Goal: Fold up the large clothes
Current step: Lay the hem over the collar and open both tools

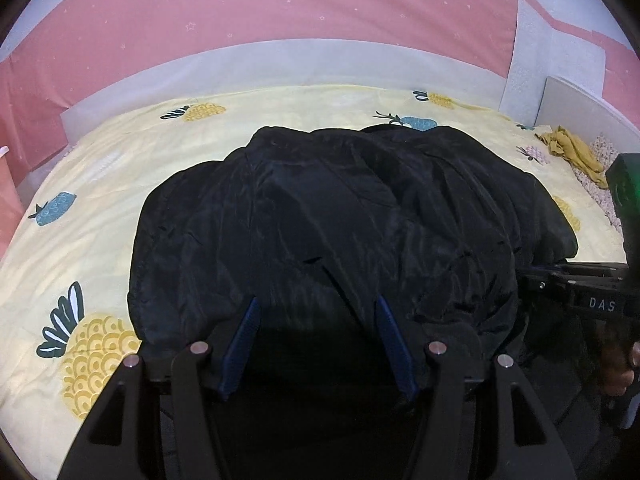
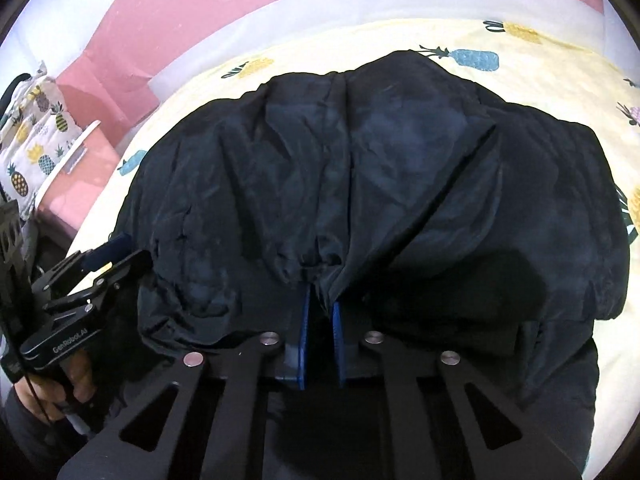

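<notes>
Left wrist view: we see the black jacket (image 1: 340, 216) bunched in a wide mound across the centre of the frame, lying on the yellow bedsheet (image 1: 100, 168) with its pineapple print. The left gripper (image 1: 318, 304) sits at the lower centre, its two blue fingers (image 1: 240, 344) spread wide apart with jacket fabric lying between and under them; nothing is pinched. At the right edge, the right gripper (image 1: 532, 280) reaches in from the side, touching the jacket's edge. A crumpled mustard cloth (image 1: 572, 152) lies in the upper right, well apart from the jacket. A pink wall (image 1: 280, 4) fills the top of the frame.

Right wrist view: the jacket (image 2: 380, 184) fills the centre. The right gripper (image 2: 320, 304) is at the lower centre, its blue fingers (image 2: 305, 336) drawn nearly together and pinching a gathered fold of the jacket's near hem. At the lower left we note the left gripper (image 2: 116, 254), held by a hand (image 2: 76, 376), just beside the jacket's left edge. A pineapple-print pillow (image 2: 32, 128) sits at the left edge; the bedsheet (image 2: 540, 60) shows in the upper right.
</notes>
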A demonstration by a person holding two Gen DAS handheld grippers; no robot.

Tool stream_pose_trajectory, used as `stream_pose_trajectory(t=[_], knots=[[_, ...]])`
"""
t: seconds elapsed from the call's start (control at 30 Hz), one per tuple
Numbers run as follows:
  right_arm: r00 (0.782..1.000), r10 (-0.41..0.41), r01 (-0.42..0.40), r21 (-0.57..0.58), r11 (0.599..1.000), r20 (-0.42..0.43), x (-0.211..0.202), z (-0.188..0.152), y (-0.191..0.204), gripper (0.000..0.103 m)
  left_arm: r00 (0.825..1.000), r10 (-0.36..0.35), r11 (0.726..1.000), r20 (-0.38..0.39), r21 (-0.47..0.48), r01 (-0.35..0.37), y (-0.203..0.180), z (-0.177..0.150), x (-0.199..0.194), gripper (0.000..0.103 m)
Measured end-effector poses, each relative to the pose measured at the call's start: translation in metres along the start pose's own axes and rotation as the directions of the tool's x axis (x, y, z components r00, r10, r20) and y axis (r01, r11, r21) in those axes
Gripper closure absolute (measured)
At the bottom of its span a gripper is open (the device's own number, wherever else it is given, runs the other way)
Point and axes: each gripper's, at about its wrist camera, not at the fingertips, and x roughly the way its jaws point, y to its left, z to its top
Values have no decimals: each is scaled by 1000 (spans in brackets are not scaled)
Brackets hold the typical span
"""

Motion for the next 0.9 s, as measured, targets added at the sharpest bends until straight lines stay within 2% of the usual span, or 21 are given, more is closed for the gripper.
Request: stream_pose_trajectory(t=[0.43,0.5,0.6,0.73,0.83,0.9], knots=[[999,6,-6,-18,1000,-35,13,-8,8,96,1000,16,1000,-10,14,-16,2,-9,-4,41],[1000,-1,0,-31,1000,-28,5,-6,6,88,1000,22,1000,-11,20,-21,2,-8,-9,41],[1000,-12,13,-51,999,14,-21,-5,-2,85,1000,21,1000,-8,23,-21,4,-8,-23,41],[990,-34,43,-66,997,138,-63,14,-14,85,998,2,1000,68,-10,-2,14,10,-50,41],[978,-57,68,-49,996,200,-71,39,-21,85,992,-6,1000,125,-13,8,14,38,-54,41],[974,-72,84,-46,995,214,-62,53,-26,85,990,-17,1000,142,-15,19,13,55,-41,41]])
